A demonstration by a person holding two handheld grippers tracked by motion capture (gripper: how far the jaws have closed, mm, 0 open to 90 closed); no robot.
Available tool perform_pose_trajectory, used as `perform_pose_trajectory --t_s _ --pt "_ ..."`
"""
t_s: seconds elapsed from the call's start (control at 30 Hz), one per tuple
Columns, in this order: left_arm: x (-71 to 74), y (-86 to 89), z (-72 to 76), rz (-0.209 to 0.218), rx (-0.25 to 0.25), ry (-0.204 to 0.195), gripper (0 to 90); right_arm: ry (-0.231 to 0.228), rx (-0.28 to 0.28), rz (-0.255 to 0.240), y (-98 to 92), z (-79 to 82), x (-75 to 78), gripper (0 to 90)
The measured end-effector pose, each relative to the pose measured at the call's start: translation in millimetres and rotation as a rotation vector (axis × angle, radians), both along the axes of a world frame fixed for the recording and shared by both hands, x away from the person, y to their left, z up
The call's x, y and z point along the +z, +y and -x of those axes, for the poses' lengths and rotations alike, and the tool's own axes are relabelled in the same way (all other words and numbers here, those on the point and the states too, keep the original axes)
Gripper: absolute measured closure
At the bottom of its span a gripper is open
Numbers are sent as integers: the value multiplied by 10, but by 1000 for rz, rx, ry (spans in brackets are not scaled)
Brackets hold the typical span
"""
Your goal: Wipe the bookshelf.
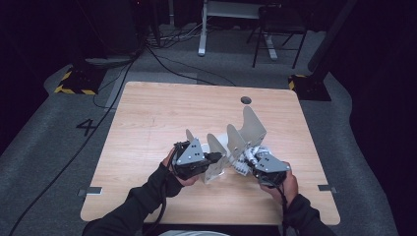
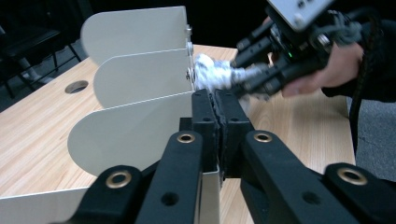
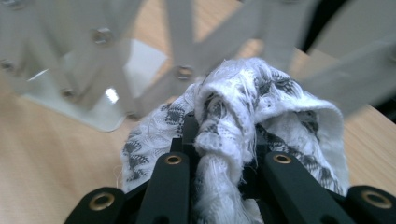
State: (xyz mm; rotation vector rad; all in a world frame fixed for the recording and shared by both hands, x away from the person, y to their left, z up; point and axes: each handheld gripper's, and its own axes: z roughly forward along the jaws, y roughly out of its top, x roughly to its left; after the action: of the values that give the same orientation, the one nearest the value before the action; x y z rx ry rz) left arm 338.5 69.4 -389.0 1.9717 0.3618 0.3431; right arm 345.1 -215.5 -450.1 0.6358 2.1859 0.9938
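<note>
A grey metal rack (image 1: 251,125) with several upright rounded dividers stands on the wooden table (image 1: 157,113), right of centre. My left gripper (image 1: 218,158) is shut on the edge of the nearest divider (image 2: 140,135); in the left gripper view its jaws (image 2: 215,121) meet around the thin plate. My right gripper (image 1: 249,163) is at the rack's right side, shut on a bunched white cloth with a grey pattern (image 3: 261,102). The cloth (image 2: 210,72) touches the rack's riveted side, and the right gripper (image 2: 243,77) holds it there. The rack (image 3: 93,84) is blurred just behind the cloth.
A round cable hole (image 1: 245,100) lies in the table behind the rack. Bare wood spreads left of and behind the rack. On the floor beyond are cables, a desk leg (image 1: 201,29), a chair (image 1: 275,34) and yellow-black stand bases (image 1: 74,83).
</note>
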Motion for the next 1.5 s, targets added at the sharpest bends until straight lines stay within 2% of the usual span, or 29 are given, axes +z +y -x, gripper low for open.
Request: perform_pose_trajectory --t_s 0.17,0.23,0.3,0.43,0.53,0.63,0.67,0.73,0.87,0.9,1.0,1.03,1.07,1.1,1.13,1.17,1.2,1.27,1.37,1.5 --pt "25 -105 -12 -17 -17 -13 790 7 -46 -36 -149 -78 20 775" --pt "51 -109 2 -5 -25 -20 740 16 -57 -40 -164 -101 12 775" --pt "96 -88 35 -1 -33 -39 706 18 -56 -35 -162 -114 3 774" --pt "212 41 109 15 -11 -74 605 18 -68 -36 -176 -130 -3 773" --pt "291 201 159 -3 53 -106 475 26 -81 -30 -189 -151 -12 772" --pt "326 351 210 -54 120 -132 340 30 -92 -34 -209 -171 -18 770" --pt "320 408 227 -43 133 -126 306 30 -93 -34 -221 -186 -23 770" --pt "265 553 232 -42 127 -80 253 35 -102 -39 -233 -200 -36 770" --pt "25 714 121 -78 128 0 207 30 -103 -47 -237 -210 -49 767" --pt "-52 735 76 -98 130 12 201 29 -102 -47 -236 -212 -49 767" --pt "-283 761 -89 -154 127 59 190 30 -102 -49 -236 -217 -51 764" --pt "-283 761 -89 -154 127 59 184 30 -102 -49 -236 -218 -51 763" --pt "-436 745 -195 -195 141 84 180 29 -102 -50 -235 -220 -52 761" --pt "-522 734 -261 -221 139 105 182 29 -102 -51 -236 -221 -53 760" --pt "-522 734 -261 -221 139 105 183 29 -102 -51 -236 -221 -53 760" --pt "-585 719 -307 -250 142 107 189 26 -102 -54 -240 -222 -56 760" --pt "-639 704 -354 -261 148 120 189 26 -102 -54 -240 -222 -56 760" --pt "-720 704 -451 -222 114 187 204 27 -99 -57 -243 -218 -60 759" --pt "-839 634 -530 -245 76 187 204 20 -80 -57 -255 -200 -49 757" --pt "-892 574 -567 -258 51 181 230 15 -64 -77 -251 -162 -13 757"
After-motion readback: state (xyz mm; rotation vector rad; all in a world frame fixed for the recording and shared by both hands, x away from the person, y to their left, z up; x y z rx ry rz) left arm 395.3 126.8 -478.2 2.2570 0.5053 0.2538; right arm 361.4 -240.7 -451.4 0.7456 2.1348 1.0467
